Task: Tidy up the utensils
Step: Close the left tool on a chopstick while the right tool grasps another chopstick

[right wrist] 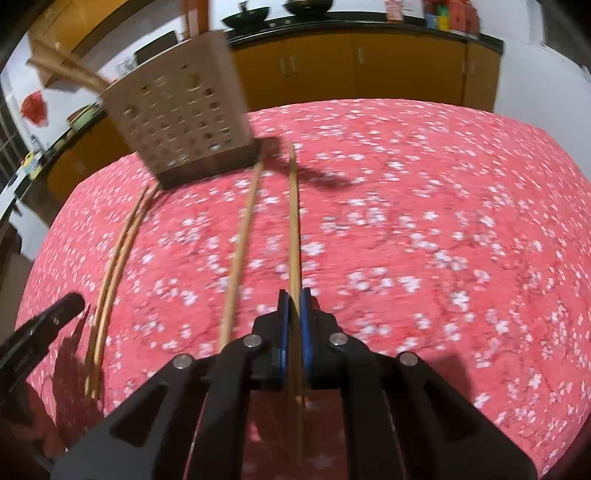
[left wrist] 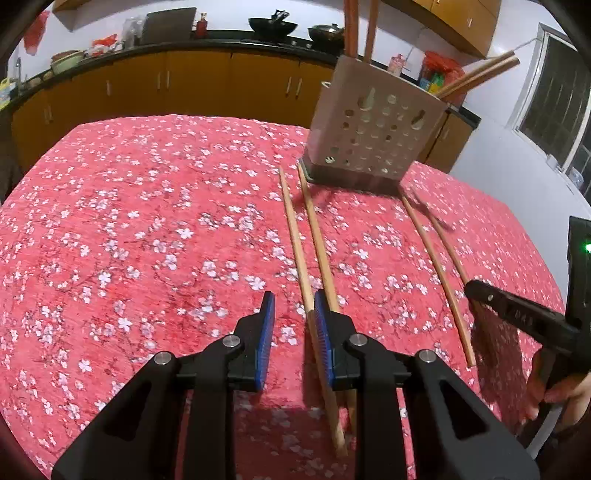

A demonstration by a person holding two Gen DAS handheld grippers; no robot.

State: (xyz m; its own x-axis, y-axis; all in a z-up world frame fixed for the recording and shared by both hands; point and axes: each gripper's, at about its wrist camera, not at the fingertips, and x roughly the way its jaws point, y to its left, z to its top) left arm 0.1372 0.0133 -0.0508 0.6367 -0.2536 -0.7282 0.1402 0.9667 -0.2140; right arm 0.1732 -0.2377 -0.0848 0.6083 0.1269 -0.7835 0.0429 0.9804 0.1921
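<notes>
A beige perforated holder stands on the red floral tablecloth with several chopsticks sticking out of its top. Two pairs of wooden chopsticks lie in front of it. My left gripper is open low over the left pair; one chopstick runs between its jaws close to the right pad, and the other passes behind that finger. My right gripper is shut on a chopstick of the right pair, whose mate lies just to its left. The right gripper's tip also shows in the left wrist view.
A dark counter with orange cabinets runs behind the table, with woks and bottles on it. A window is at the right. A hand holds the right gripper. The left gripper's tip shows beside the left pair.
</notes>
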